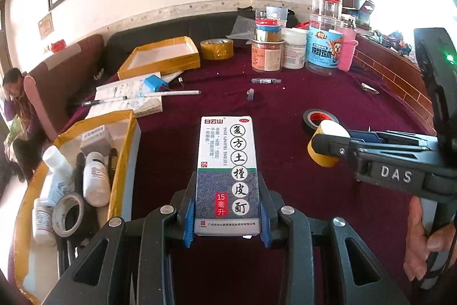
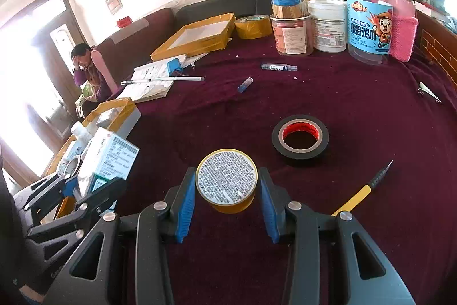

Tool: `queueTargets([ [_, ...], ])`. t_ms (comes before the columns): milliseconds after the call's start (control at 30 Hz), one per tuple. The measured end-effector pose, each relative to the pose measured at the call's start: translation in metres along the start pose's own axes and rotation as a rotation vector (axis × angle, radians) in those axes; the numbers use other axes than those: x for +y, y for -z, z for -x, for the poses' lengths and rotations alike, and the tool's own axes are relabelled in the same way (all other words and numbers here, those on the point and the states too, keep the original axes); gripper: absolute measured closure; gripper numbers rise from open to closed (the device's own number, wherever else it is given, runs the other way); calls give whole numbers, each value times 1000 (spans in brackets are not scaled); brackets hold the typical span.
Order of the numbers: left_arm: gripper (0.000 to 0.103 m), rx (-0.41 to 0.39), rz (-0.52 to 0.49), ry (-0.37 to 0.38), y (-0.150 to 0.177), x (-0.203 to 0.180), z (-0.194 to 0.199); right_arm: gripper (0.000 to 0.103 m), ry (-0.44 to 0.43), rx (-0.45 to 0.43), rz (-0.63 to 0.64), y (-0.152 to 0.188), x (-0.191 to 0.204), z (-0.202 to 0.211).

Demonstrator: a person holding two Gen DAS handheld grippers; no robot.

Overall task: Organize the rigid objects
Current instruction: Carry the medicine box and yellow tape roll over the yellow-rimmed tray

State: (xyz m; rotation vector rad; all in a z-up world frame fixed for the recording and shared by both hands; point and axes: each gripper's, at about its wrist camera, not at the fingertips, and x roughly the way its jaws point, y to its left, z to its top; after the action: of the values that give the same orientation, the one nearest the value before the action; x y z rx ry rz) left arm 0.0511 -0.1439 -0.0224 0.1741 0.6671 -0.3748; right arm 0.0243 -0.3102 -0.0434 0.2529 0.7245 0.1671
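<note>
The left hand-held gripper (image 1: 227,219) was clamped on a white and blue medicine box (image 1: 227,176), its blue pads (image 1: 189,222) pressing the box's 2 long sides near the lower end, so the box stood out forward above the dark red worktop (image 1: 285,93). The right hand-held gripper (image 2: 227,205) gripped a small round yellow tin (image 2: 226,180) with a printed white label on top, held between its blue pads (image 2: 185,207) above the cloth. In the left wrist view the same tin (image 1: 328,145) showed at the tip of the right hand-held gripper, just in front of a black tape roll (image 1: 318,120) with a red core that lay flat on the worktop. To the left stood a yellow-edged tray (image 1: 125,133) holding white bottles (image 1: 95,182), a grey tape roll (image 1: 68,215) and a small box. Farther back lay an open booklet (image 1: 128,96) with a pen (image 1: 114,100) and a blue battery pack (image 1: 155,83) on it, a second, yellow-edged tray (image 1: 160,59), and a yellow tape roll (image 1: 216,49). A group of jars (image 1: 322,47) and tubs stood at the far right edge, with 2 small vials (image 1: 265,81) lying in front of them. A yellow-handled knife (image 2: 360,193) lay to the right of the right hand-held gripper. A person (image 1: 20,116) sat on a sofa beyond the worktop.
</note>
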Motion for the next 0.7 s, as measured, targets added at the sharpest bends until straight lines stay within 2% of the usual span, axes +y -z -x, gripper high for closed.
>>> queueTargets([
  [333,67,-46,3,-11,6,12,23,63,-29,0,-52,5,2,5],
  [700,67,-94,47,-23,12,42,46,63,-57,5,-29,10,37,8],
])
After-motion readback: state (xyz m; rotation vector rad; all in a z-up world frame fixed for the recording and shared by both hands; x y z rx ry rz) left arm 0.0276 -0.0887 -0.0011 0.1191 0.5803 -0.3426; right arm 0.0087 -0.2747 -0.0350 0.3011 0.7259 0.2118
